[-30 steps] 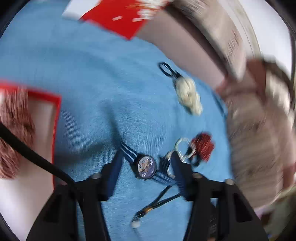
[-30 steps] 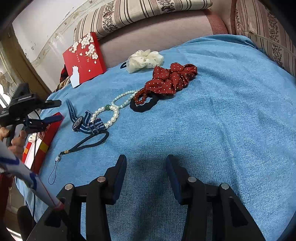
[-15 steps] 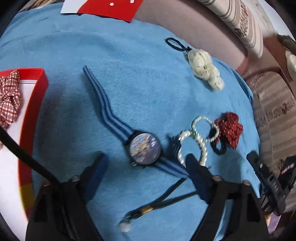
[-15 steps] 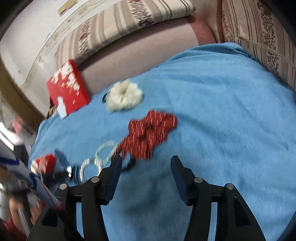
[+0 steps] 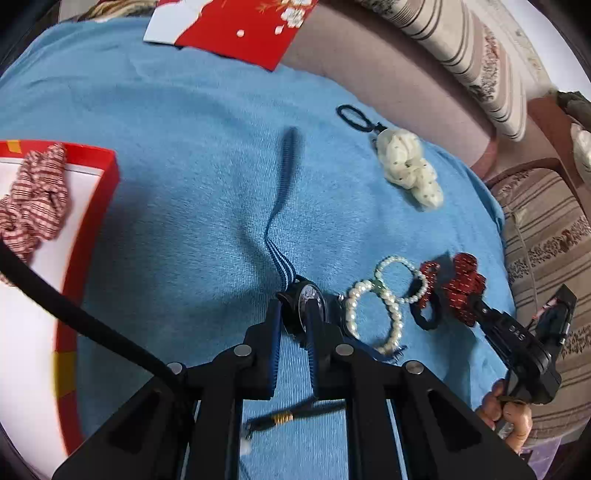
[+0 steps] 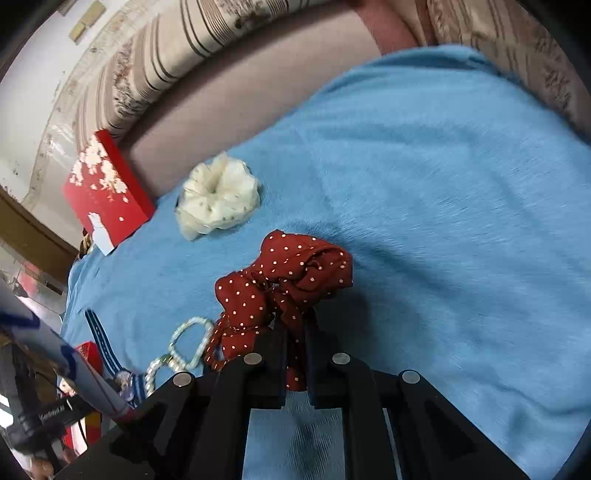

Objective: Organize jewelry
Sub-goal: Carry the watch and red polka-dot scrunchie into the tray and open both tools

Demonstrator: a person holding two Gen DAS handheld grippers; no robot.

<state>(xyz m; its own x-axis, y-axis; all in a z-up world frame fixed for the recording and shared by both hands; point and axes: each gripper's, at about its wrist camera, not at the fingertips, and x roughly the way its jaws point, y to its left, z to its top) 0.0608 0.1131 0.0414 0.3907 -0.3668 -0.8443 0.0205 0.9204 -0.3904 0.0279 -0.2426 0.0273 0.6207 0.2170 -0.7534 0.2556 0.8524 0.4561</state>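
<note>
In the left wrist view my left gripper (image 5: 295, 314) is closing its jaws, and the pads press on the case of a watch (image 5: 308, 301) whose blue striped strap (image 5: 284, 177) trails away over the blue blanket. A pearl bracelet (image 5: 384, 306) lies just right of it. In the right wrist view my right gripper (image 6: 295, 332) has closed its jaws on a fold of the red polka-dot scrunchie (image 6: 288, 280). The same scrunchie (image 5: 461, 288) shows beyond the pearls. A cream scrunchie (image 6: 218, 195) lies farther back.
An open red box (image 5: 107, 173) at the left holds a red checked scrunchie (image 5: 37, 199). Its flowered lid (image 5: 236, 29) lies at the blanket's far edge. A black hair tie (image 5: 354, 114) and a black cord (image 5: 284, 419) lie loose. Striped cushions (image 5: 546, 251) border the blanket.
Both grippers stood open before and have shut: the left on the watch, the right, after moving up to it, on the red scrunchie. The watch's strap now lies straighter.
</note>
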